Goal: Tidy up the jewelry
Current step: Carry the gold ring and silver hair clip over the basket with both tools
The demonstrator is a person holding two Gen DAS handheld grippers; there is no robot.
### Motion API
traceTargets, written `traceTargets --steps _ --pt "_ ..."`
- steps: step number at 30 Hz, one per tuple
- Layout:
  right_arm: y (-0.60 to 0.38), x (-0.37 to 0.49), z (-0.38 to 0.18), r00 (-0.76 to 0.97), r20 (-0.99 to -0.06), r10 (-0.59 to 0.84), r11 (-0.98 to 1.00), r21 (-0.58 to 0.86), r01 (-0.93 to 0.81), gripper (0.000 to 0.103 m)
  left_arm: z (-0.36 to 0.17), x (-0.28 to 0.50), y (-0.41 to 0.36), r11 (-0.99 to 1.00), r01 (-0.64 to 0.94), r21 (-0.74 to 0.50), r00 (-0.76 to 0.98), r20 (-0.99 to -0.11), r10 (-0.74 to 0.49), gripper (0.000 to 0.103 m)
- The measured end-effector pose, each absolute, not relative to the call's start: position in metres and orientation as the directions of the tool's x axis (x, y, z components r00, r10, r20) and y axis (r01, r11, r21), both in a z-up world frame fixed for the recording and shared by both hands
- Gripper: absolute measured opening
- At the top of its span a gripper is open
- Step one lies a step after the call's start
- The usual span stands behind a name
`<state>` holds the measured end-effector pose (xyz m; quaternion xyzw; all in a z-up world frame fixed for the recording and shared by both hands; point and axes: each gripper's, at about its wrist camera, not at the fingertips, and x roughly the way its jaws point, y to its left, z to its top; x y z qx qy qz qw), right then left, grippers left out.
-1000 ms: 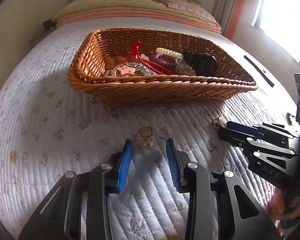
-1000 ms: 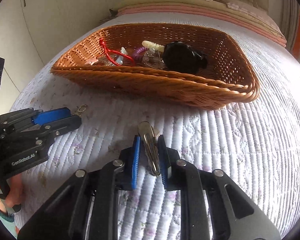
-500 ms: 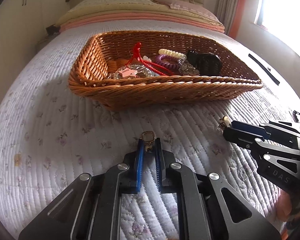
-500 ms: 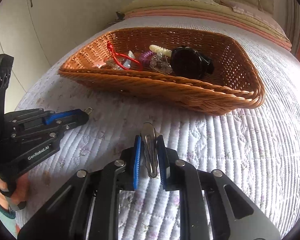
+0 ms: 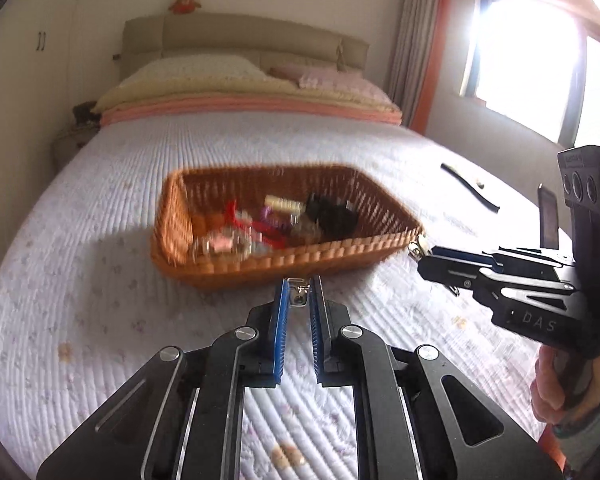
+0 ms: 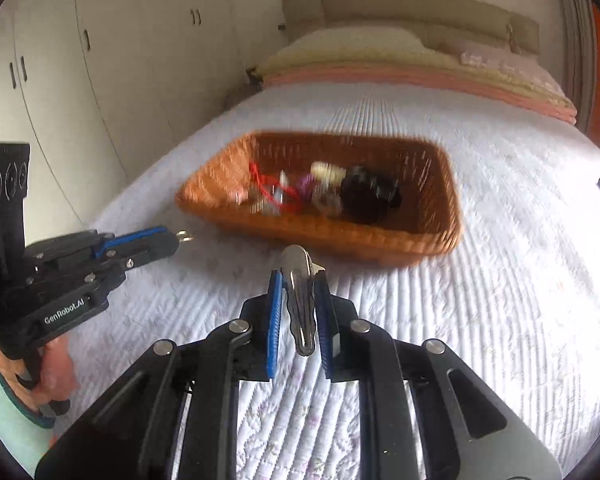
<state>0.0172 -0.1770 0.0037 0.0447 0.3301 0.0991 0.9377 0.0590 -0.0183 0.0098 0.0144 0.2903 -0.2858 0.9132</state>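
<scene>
1. The left gripper (image 5: 299,292) has its blue pads pinched on a small metal clasp (image 5: 299,295), which sits at the very tips with a little of it poking out ahead.
2. The right gripper (image 6: 299,284) is clamped on a silver hair clip (image 6: 301,304); the clip's long axis runs along the fingers, its rounded end sticking out past the tips toward the basket.
3. The wicker basket (image 5: 260,266) lies straight ahead of both grippers on the quilted bed (image 5: 100,280) — its near rim is the edge each load has to pass over. It already holds a blurred heap: a red cord, pale beads, a purple coil, something black on the right.
4. Judging by both views, the two grippers are about equally near that rim, the left one facing the basket's middle-left, the right one its middle-right, so neither needs to cross the other.
5. Open room: the basket floor looks bare at its far side and far right corner, and the quilt around it is free apart from a dark strap (image 5: 470,192) far right.
6. The likely next move is forward over the near rim, then release — the clasp is tiny and could snag in the weave if dropped on the rim.
</scene>
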Motion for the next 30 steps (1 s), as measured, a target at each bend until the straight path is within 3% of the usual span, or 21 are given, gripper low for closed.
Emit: traceTargets --steps 5,10,14,23,30 --pt "-0.188 0.033 0.054 0.830 -0.523 0.193 0.980 0.136 -0.142 0.014 0.049 0.082 -0.023 0.841 0.520 -0.146 0.721 -0.453 -0.524 0.009" --pt "-0.197 0.080 0.071 0.835 -0.517 0.190 0.979 0.164 -0.121 0.014 0.059 0.132 -0.026 0.837 0.492 -0.240 0.708 -0.449 -0.545 0.009" --pt "-0.200 0.131 0.061 0.807 -0.566 0.172 0.982 0.166 -0.093 0.014 0.048 0.170 -0.024 0.844 0.448 -0.293 0.698 -0.475 -0.536 0.009" --pt "-0.208 0.215 0.002 0.664 -0.723 0.191 0.973 0.229 -0.031 0.014 -0.010 0.215 -0.036 0.903 0.349 -0.250 0.657 -0.622 -0.426 0.009" --pt "-0.203 0.222 -0.009 0.635 -0.747 0.197 0.973 0.228 -0.033 0.015 -0.022 0.219 -0.035 0.914 0.327 -0.241 0.645 -0.650 -0.402 0.013"
